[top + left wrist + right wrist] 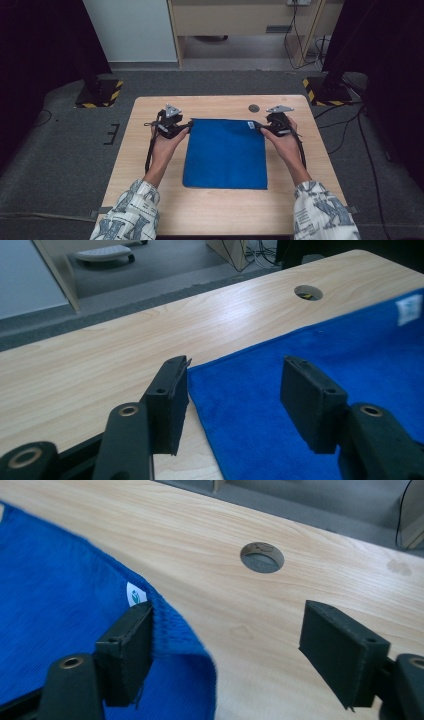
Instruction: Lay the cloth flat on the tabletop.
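A blue cloth [225,155] lies spread flat on the wooden table [215,210], with a small white label [250,124] at its far right corner. My left gripper [189,125] is at the far left corner, open. In the left gripper view its jaws [235,370] straddle that corner of the cloth [300,340], which lies flat between them. My right gripper [257,126] is at the far right corner, also open. In the right gripper view [230,615] the cloth's edge [180,635] curls up against the left pad [127,650], beside the label [135,595]. The other pad is over bare wood.
A round cable hole [254,108] sits in the table just beyond the cloth's far edge, near the right gripper [261,557]. Grey floor surrounds the table, with black stand bases [97,92] at both far corners and a wooden desk [240,20] behind.
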Motion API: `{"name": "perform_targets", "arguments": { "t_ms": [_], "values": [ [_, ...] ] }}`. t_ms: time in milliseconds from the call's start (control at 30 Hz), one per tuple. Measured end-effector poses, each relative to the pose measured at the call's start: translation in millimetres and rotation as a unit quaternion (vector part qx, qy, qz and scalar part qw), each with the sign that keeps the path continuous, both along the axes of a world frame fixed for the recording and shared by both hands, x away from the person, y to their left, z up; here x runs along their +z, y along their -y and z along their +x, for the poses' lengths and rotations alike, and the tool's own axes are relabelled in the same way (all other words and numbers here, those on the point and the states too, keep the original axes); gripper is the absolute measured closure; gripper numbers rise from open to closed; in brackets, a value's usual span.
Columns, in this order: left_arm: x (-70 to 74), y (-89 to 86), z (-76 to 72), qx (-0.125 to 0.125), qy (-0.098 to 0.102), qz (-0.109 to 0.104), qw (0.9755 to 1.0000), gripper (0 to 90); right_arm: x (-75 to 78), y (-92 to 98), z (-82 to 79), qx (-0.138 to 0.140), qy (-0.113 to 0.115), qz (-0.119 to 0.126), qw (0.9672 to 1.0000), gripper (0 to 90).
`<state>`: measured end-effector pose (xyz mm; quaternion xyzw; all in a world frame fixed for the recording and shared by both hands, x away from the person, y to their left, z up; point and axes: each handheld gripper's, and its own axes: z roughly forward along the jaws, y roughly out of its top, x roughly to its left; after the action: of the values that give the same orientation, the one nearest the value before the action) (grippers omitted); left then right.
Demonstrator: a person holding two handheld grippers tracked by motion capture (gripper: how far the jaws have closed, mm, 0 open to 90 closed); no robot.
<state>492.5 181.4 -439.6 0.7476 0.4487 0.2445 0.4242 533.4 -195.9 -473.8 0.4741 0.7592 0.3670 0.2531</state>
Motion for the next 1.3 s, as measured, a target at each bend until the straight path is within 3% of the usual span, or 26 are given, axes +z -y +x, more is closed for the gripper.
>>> {"name": "perform_targets", "arguments": {
  "t_ms": [67, 133, 167, 233, 333, 367, 433, 567, 800, 933, 1200, 1300],
  "values": [
    [0.2, -0.5, -0.7, 0.0, 0.0, 0.001, 1.0, 44.7, -5.3, 0.4, 14.8, -0.005, -0.024, 0.004, 0.9997, 18.6],
    [0.4, -2.5, -1.7, -0.005, -0.001, -0.004, 1.0, 44.7, -14.1, -0.6, 28.4, 0.008, -0.07, 0.019, 0.9973, 14.1],
    [0.1, -3.3, -2.6, -0.005, -0.001, -0.007, 1.0, 44.7, -15.9, -1.3, 31.0, 0.016, -0.077, 0.028, 0.9965, 14.4],
    [-0.4, -5.3, -4.0, -0.007, -0.001, -0.007, 1.0, 44.6, -17.8, -3.1, 32.8, 0.021, -0.063, 0.054, 0.9963, 15.7],
    [-1.9, -9.5, -7.3, -0.006, -0.002, -0.008, 0.9999, 44.7, -19.0, -5.5, 35.1, 0.005, -0.043, 0.05, 0.9978, 17.3],
    [-2.3, -11.3, -8.6, -0.006, -0.002, -0.011, 0.9999, 44.7, -20.2, -6.6, 35.9, 0.007, -0.046, 0.048, 0.9978, 16.0],
    [-3.4, -15.2, -11.2, -0.007, -0.005, -0.015, 0.9999, 44.9, -22.1, -7.6, 35.7, 0.009, -0.047, 0.021, 0.9986, 15.5],
    [-6.9, -19.6, -12.6, -0.005, -0.007, -0.015, 0.9998, 45.1, -15.6, 0.9, 34.3, -0.001, -0.044, 0.047, 0.9979, 15.3],
    [-8.0, -25.1, -10.8, -0.002, -0.012, -0.021, 0.9997, 45.0, -0.6, -12.4, 17.8, 0.039, -0.036, 0.022, 0.9983, 18.7],
    [-7.9, -25.8, -10.5, -0.005, -0.012, -0.019, 0.9997, 45.0, 3.1, -24.2, 2.8, 0.063, -0.028, 0.022, 0.9974, 25.4],
    [-8.0, -25.3, -4.6, -0.013, -0.019, -0.024, 0.9994, 42.9, 4.2, -52.8, -32.5, 0.114, -0.02, 0.039, 0.9925, 39.1],
    [-6.9, -22.6, -1.6, -0.02, -0.018, -0.02, 0.9994, 40.2, 6.3, -65.7, -43.2, 0.137, -0.019, 0.031, 0.9899, 42.1]
  ]
}}
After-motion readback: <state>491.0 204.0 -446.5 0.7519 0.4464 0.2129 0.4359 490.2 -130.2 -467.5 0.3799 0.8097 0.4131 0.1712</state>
